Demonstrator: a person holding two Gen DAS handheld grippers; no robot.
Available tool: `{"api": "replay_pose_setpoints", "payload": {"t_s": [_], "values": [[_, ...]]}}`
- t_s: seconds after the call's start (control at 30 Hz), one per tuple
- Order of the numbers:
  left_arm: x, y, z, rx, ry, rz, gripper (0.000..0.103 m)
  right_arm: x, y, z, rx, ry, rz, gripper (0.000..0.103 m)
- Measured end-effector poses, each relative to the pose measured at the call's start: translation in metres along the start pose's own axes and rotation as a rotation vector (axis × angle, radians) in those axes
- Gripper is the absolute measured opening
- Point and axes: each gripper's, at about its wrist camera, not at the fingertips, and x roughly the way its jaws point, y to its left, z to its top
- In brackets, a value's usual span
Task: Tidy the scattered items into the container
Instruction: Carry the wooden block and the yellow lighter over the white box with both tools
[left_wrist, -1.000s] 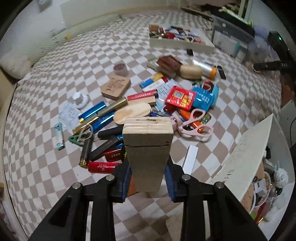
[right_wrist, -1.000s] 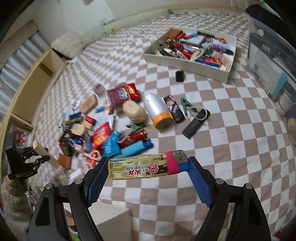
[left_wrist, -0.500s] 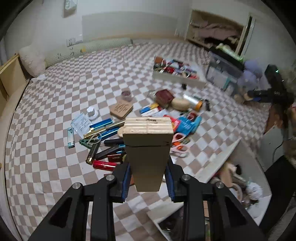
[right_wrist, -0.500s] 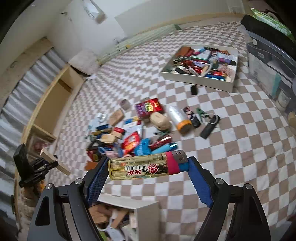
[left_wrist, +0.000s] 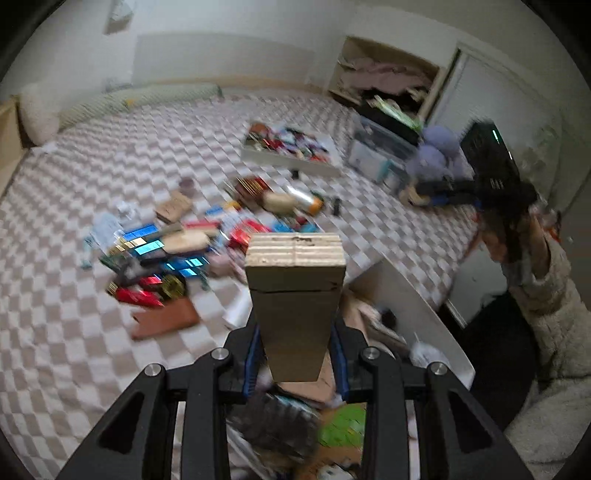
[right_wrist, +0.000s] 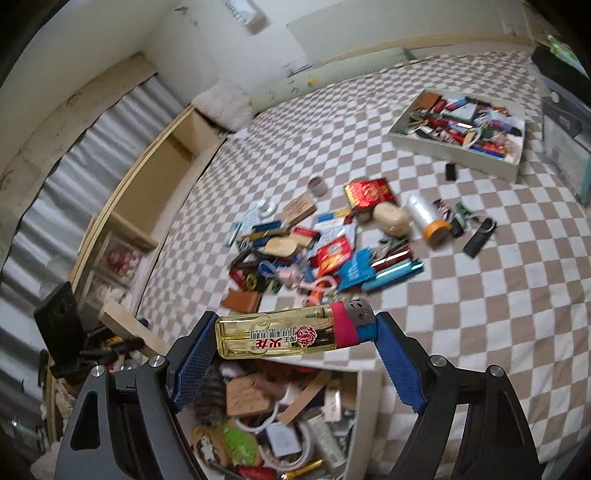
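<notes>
My left gripper (left_wrist: 295, 354) is shut on a plywood block (left_wrist: 294, 295) that stands up between its blue pads. My right gripper (right_wrist: 295, 343) is shut on a yellow lighter (right_wrist: 288, 334) with a pink band, held crosswise end to end. Both hang above a white container (right_wrist: 360, 406) full of mixed items at the near edge of the checkered bed; its white rim (left_wrist: 417, 314) also shows in the left wrist view. The scattered pile (right_wrist: 325, 243) of packets, lighters and scissors lies beyond on the bed. The left gripper with the block (right_wrist: 129, 326) shows in the right wrist view.
A second white tray (right_wrist: 461, 146), filled with items, sits far back on the bed (left_wrist: 110, 177). A person's sleeve (left_wrist: 554, 302) holds the right gripper (left_wrist: 495, 184) at the right. Clear storage bins (left_wrist: 380, 151) and a wooden shelf (right_wrist: 140, 177) border the bed.
Both grippers have risen and drawn back from the pile, each keeping its object. The near container has come into view beneath them, and the views now tilt more toward the room.
</notes>
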Motion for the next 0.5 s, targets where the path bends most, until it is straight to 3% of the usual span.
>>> {"api": "replay_pose_setpoints", "payload": {"t_s": [0.27,0.5], "values": [[0.05,-0.053,-0.042,0.155,0.216,-0.058,0.032,0.014,0.015,-0.019,-0.026,0.081,0.027,0.084],[0.085,-0.089,-0.064,0.34,0.354,-0.068,0.032,0.017,0.014,-0.027,-0.028,0.114,0.032,0.084]]}}
